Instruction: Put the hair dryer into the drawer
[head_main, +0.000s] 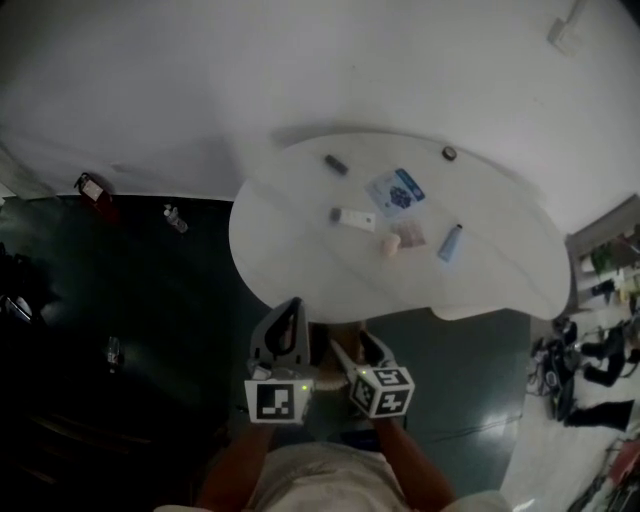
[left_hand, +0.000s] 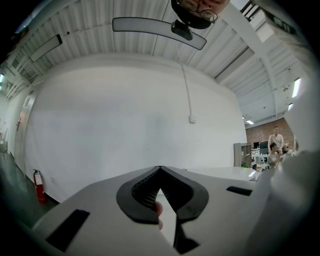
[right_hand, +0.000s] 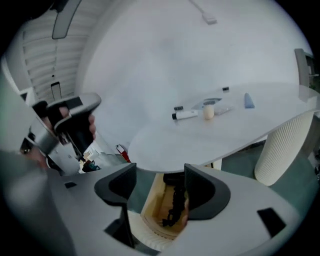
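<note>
The drawer (right_hand: 151, 206) stands pulled out from under the near edge of the white table (head_main: 300, 250). A dark shape with a coiled cord lies inside it, which I take to be the hair dryer (right_hand: 176, 202), though the right gripper view shows only part of it. The right gripper (right_hand: 160, 172) hangs just above the drawer's mouth, below the table's edge. Its jaws are wide apart with nothing held, and only the drawer's inside shows through the gap. The left gripper (left_hand: 160, 168) points at the wall beyond the table, its jaws pressed tip to tip on nothing. The placing looks done, so what is left is likely to lift clear and perhaps push the drawer in under the table. To do that well, check that the cord lies wholly inside the wooden walls so it cannot catch on the table's underside, then push squarely on the ribbed front (right_hand: 145, 239). Headroom is tight, since the tabletop overhangs the back of the drawer. The gripper should therefore draw away from the table before rising. The dark floor (head_main: 180, 300) left of the table is open, and the small items (head_main: 395, 215) on the table sit well back from its near edge.
</note>
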